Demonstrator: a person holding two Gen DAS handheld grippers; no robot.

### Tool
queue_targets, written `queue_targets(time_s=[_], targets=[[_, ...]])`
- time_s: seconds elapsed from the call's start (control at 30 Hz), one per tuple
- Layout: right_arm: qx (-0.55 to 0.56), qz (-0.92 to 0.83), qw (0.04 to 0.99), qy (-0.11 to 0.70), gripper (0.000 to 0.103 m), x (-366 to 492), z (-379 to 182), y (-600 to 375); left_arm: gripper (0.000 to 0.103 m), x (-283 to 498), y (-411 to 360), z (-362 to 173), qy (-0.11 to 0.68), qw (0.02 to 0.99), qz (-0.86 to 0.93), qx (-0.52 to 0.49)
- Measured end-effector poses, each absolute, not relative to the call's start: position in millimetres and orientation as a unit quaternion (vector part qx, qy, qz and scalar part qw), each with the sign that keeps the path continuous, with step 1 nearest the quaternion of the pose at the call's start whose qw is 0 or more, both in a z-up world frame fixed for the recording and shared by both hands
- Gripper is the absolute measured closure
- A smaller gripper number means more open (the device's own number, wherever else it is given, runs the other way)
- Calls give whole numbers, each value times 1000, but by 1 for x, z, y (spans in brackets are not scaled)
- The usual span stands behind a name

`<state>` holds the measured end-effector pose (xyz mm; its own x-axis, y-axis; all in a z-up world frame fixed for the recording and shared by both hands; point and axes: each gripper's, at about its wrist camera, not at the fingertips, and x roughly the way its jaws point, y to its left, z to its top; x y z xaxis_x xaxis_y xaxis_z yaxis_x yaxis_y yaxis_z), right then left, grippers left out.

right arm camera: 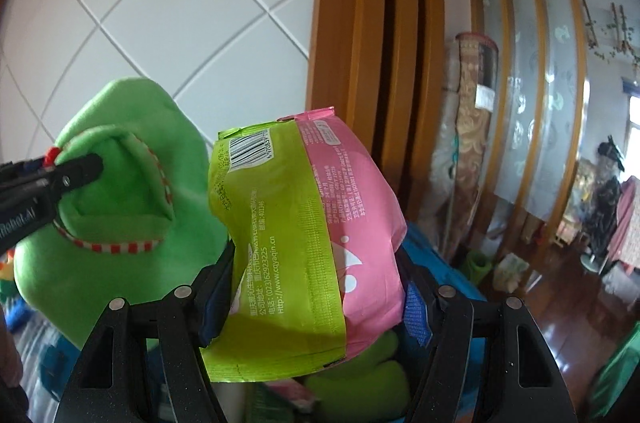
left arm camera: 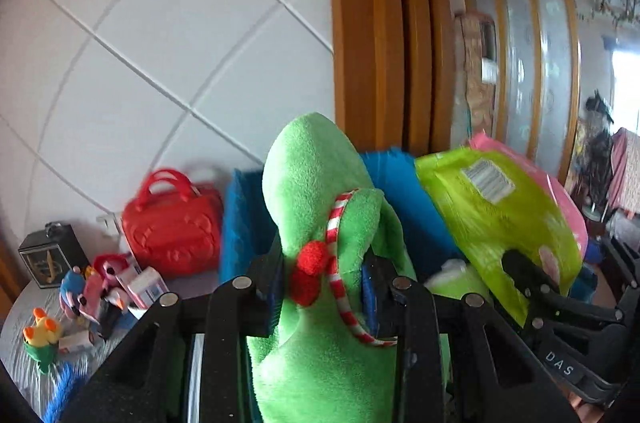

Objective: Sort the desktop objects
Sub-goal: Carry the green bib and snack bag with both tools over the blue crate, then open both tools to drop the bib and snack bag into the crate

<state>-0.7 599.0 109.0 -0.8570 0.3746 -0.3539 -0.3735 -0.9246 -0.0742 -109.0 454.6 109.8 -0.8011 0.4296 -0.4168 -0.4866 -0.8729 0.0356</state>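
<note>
Above blue bin [left arm camera: 240, 219]: both items are held aloft.
Left gripper [left arm camera: 324, 287]: clamped on green plush slipper [left arm camera: 316, 191] (red pompoms, striped trim).
Right gripper [right arm camera: 316, 287]: clamped on lime-and-pink plastic packet [right arm camera: 296, 223], just beside the slipper.

Fuzzy cloth plush toy [left arm camera: 320, 191], glossy plastic packet [right arm camera: 304, 223]

"www.cqyaqin.cn" on packet [right arm camera: 288, 247]; "DAS" on tool [left arm camera: 560, 363]

left gripper [left arm camera: 324, 287]: jaws clamped, raised | right gripper [right arm camera: 316, 287]: jaws clamped, raised alongside
</note>
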Motion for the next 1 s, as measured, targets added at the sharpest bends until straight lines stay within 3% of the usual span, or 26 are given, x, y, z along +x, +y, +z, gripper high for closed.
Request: queue_targets(time_s=[0.23,0.47,0.57,0.6,0.63,0.73,0.8,1.0], targets=[[-233,959,160,17,33,-10,81,635,68,-109,481,83,88,217,938,-254],[-253,957,144,10,28,-16,70,650,29,-100,473,74,81,188,945,-254],[-244,960,137,6,23,-16,69,651,29,-96,467,77,81,184,948,-249],[-237,961,140,3,16,-15,71,650,29,-95,466,78,81,182,948,-250],[-231,962,144,-2,2,-14,74,650,29,-94,464,79,81,179,948,-250],[-220,963,153,-13,0,-11,83,648,25,-92,454,81,72,175,949,-251],[-215,964,156,-14,0,-7,87,647,0,-89,447,82,64,171,951,-250],[-215,964,157,-23,0,4,93,629,0,-73,418,91,47,165,960,-222]])
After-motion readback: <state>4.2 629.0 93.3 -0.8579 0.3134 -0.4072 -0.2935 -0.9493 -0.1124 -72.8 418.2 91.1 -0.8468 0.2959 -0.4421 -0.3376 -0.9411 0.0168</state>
